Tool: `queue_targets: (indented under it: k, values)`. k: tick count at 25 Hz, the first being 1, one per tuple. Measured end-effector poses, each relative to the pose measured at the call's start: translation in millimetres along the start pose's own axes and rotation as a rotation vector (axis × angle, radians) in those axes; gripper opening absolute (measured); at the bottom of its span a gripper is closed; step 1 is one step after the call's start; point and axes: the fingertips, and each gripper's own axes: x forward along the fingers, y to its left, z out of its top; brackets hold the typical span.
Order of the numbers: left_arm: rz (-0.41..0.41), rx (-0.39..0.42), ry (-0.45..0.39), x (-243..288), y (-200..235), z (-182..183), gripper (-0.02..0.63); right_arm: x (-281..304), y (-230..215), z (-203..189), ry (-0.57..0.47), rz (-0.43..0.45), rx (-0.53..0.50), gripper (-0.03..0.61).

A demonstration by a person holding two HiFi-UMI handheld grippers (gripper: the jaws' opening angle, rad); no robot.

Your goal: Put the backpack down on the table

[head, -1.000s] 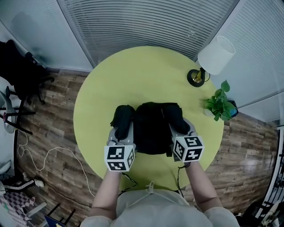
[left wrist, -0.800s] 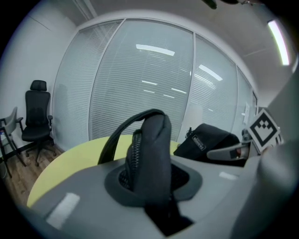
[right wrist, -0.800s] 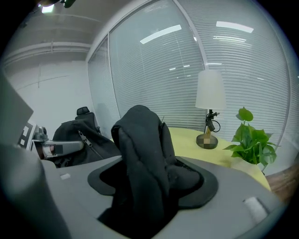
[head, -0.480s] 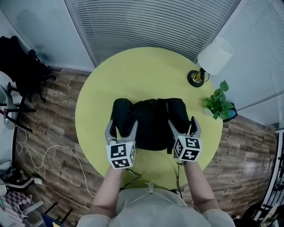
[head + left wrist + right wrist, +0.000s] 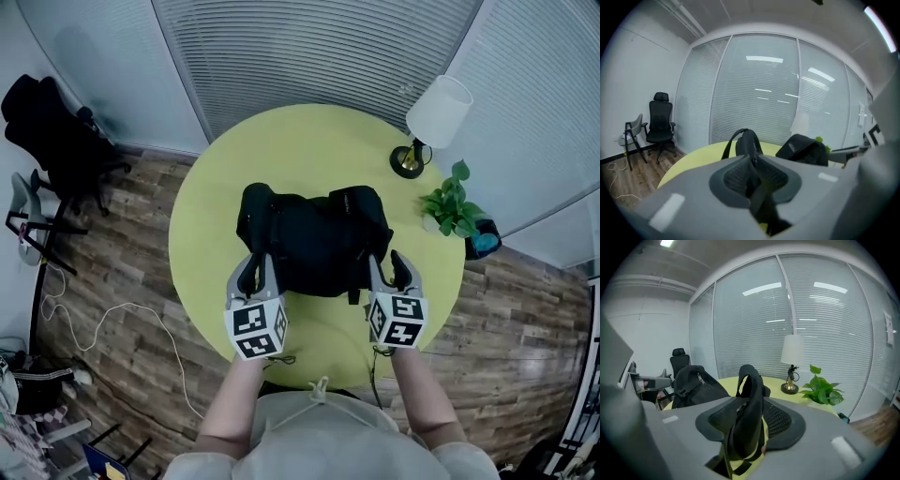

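The black backpack (image 5: 314, 239) lies on the round yellow-green table (image 5: 281, 150), slumped wide. My left gripper (image 5: 256, 270) is at its near left corner, and my right gripper (image 5: 391, 267) is at its near right corner. In the left gripper view, a thin black strap (image 5: 746, 140) runs down into the narrow gap of the left gripper (image 5: 754, 176). In the right gripper view, a thick padded shoulder strap (image 5: 751, 399) stands up between the jaws of the right gripper (image 5: 750, 420). Both pairs of jaws have just been closing, each with its strap between them.
A white-shaded lamp (image 5: 436, 112) and a potted green plant (image 5: 450, 211) stand at the table's far right edge. A black office chair (image 5: 56, 141) stands on the wooden floor at the left, and a white cable (image 5: 112, 323) trails below it. Blinds cover the glass walls behind.
Both grippers opened wide around the backpack's near corners, then drew back toward me and closed in again. The backpack now lies wider and flatter on the table.
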Motion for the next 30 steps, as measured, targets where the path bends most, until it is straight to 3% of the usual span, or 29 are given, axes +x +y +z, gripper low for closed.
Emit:
queue_targets:
  k: [1,2,5,12,16,30]
  values:
    - [-0.002,-0.001,0.006,-9,-4,-1,0.026,-9,0,-3,0.007,0.006,0.012,0.161]
    - [-0.006,0.001,0.01,-18,-9,-2,0.008,-19,1,-6,0.008,0.012,0.021,0.122]
    - [-0.037,0.021,0.005,-53,-31,-6,0.006,-57,5,-12,-0.016,0.024,0.025,-0.002]
    - [-0.142,0.066,-0.013,-118,-75,-7,0.006,-125,29,2,-0.111,0.116,-0.041,-0.002]
    - [-0.154,0.066,-0.056,-152,-85,0,0.006,-157,43,10,-0.165,0.178,-0.063,-0.002]
    - [-0.205,0.133,-0.174,-215,-110,26,0.006,-207,54,8,-0.159,0.25,-0.038,-0.003]
